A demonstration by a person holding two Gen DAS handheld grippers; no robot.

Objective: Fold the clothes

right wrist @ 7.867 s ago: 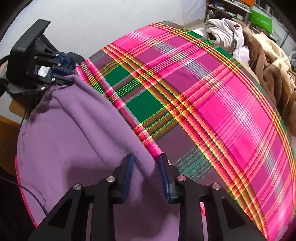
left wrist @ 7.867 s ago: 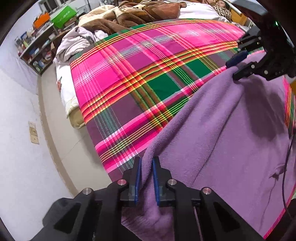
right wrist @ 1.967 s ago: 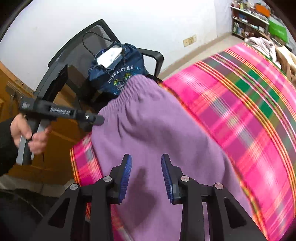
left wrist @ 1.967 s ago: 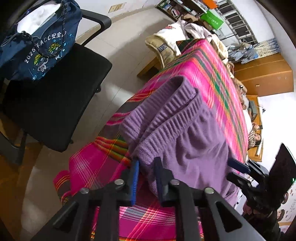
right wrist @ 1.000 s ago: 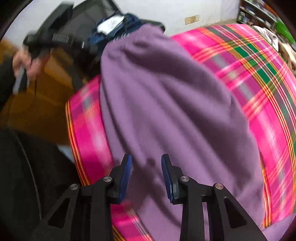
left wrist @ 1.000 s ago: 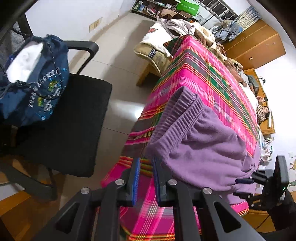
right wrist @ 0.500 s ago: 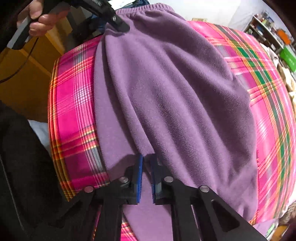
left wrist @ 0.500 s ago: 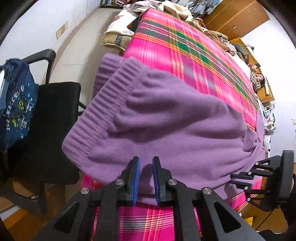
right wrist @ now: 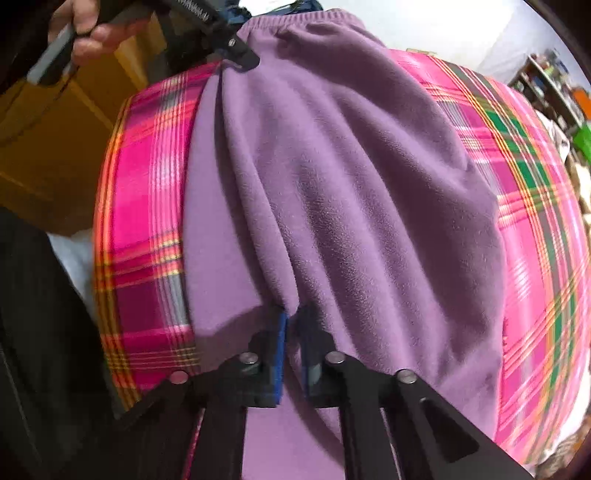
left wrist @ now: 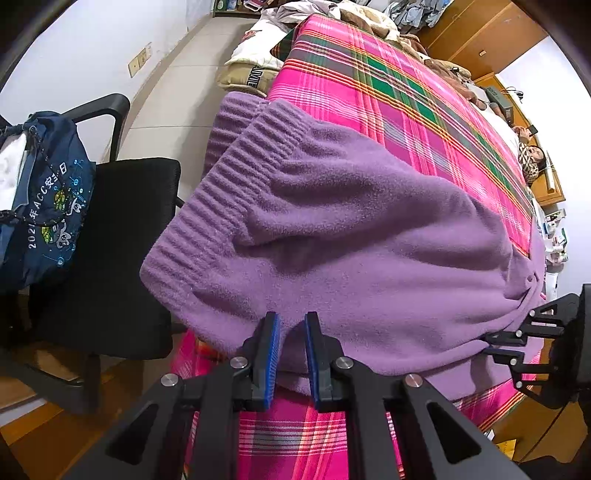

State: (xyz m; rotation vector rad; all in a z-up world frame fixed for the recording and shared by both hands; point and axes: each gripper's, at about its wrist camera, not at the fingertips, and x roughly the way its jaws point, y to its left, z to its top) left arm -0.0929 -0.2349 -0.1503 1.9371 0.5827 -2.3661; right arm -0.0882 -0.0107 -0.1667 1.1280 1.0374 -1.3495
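Pinching purple fleece: right gripper (right wrist: 291,332) has its blue pads drawn nearly together on a bunched ridge of the purple garment (right wrist: 351,192). Its jaws have just been closing, and fabric sits between them. Folds fan out from that pinch up across the cloth.

Left gripper (left wrist: 291,347) has its pads a narrow gap apart, straddling the near edge of the same garment (left wrist: 351,236). Fleece sits in the gap, but whether the pads actually press on it I cannot tell. In the right wrist view the left gripper (right wrist: 236,55) shows at the garment's far corner by the waistband, tip touching the cloth, with the person's hand (right wrist: 92,29) on its handle.

Garment lies spread on the pink plaid bedcover (left wrist: 406,110), near the foot corner of the bed. Ribbed elastic waistband (left wrist: 229,177) runs along the bed's left edge in the left wrist view and overhangs it slightly. A lower layer of fleece pokes out under the top layer along the near edge.

Beyond the bed edge: black office chair (left wrist: 110,221) with a navy drawstring bag (left wrist: 44,199) on it. Bedding and clothes are piled at the far end (left wrist: 332,14).
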